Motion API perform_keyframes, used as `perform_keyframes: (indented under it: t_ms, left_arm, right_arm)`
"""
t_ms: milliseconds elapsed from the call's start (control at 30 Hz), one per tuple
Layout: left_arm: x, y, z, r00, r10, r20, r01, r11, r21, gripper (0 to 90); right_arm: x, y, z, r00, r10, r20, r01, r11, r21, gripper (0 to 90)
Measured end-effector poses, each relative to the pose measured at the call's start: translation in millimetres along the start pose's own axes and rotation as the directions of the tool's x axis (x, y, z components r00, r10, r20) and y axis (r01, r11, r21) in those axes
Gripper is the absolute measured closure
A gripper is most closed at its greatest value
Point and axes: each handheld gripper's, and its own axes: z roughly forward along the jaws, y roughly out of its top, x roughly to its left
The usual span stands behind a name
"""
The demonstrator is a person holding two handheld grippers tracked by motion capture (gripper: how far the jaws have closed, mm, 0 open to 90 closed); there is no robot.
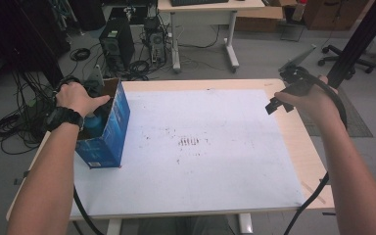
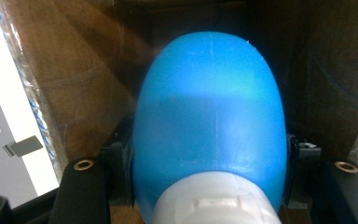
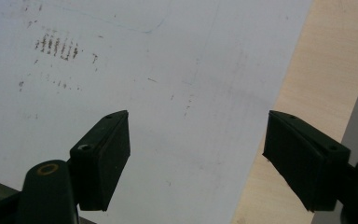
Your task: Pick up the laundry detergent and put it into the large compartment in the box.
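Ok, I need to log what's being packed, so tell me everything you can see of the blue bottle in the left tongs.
The blue bottle looks like smooth, slightly translucent plastic with a faint mould seam down its middle and a white ribbed cap nearest the camera. Its rounded end points into the open blue carton, whose brown cardboard inner walls surround it. The left tongs are shut on it, pads pressing both sides near the cap end. In the high view it is seen inside the carton at the table's left.

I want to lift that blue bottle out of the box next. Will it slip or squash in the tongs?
The bottle looks like smooth, glossy plastic with rounded shoulders, so it may slip if gripped high. The left tongs clamp it on both sides near the white cap, probably a firmer spot. Thin plastic might dent a little. The box walls sit close, so it could snag.
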Motion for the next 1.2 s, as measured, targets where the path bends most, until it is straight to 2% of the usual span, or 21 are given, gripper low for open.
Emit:
perform_keyframes:
  t_ms: [733,867,933,1000,1067,1100,1133,1200]
  left_arm:
    - [0.0,-0.3,0.5,1.0,0.003,-0.006,-0.003,1.0,0.004,37.1]
    - [1.0,-0.4,-1.0,1.0,-0.009,-0.004,0.009,0.9999,0.009,36.1]
    - [1.0,-1.2,-2.6,0.9997,-0.017,0.018,0.017,0.9998,0.012,32.2]
    - [0.8,-2.3,-3.7,0.9998,-0.02,0.003,0.02,0.9996,0.019,33.0]
    - [1.0,-3.1,-6.3,0.9998,-0.021,0.006,0.021,0.9997,0.009,31.5]
    - [1.2,-3.7,-7.8,0.9995,-0.03,0.01,0.03,0.9995,0.01,29.0]
    - [1.2,-3.9,-10.0,0.9988,-0.045,0.017,0.045,0.9986,0.029,29.0]
    - [1.3,-4.9,-14.0,0.9985,-0.051,0.019,0.051,0.9982,0.033,29.6]
  right_arm:
    - [-2.4,-2.3,-0.4,1.0,0.005,-0.001,-0.005,1.0,0.0,22.9]
    - [-2.9,-3.0,-0.7,0.9999,0.013,0.001,-0.013,1.0,0.001,23.0]
    - [-3.3,-3.4,-0.6,1.0,0.009,0.003,-0.009,1.0,0.001,23.0]
    - [-3.4,-3.6,-0.7,1.0,0.009,0.003,-0.009,1.0,0.001,22.9]
    - [-3.0,-3.7,-1.0,0.9999,0.011,0.002,-0.011,1.0,0.001,22.9]
    - [-2.3,-3.8,-1.1,1.0,0.008,0.0,-0.008,1.0,-0.002,23.0]
    - [-2.3,-3.8,-1.1,1.0,0.008,0.0,-0.008,1.0,-0.002,23.0]
    - [-2.1,-3.9,-1.6,1.0,0.008,0.001,-0.008,1.0,-0.001,23.0]
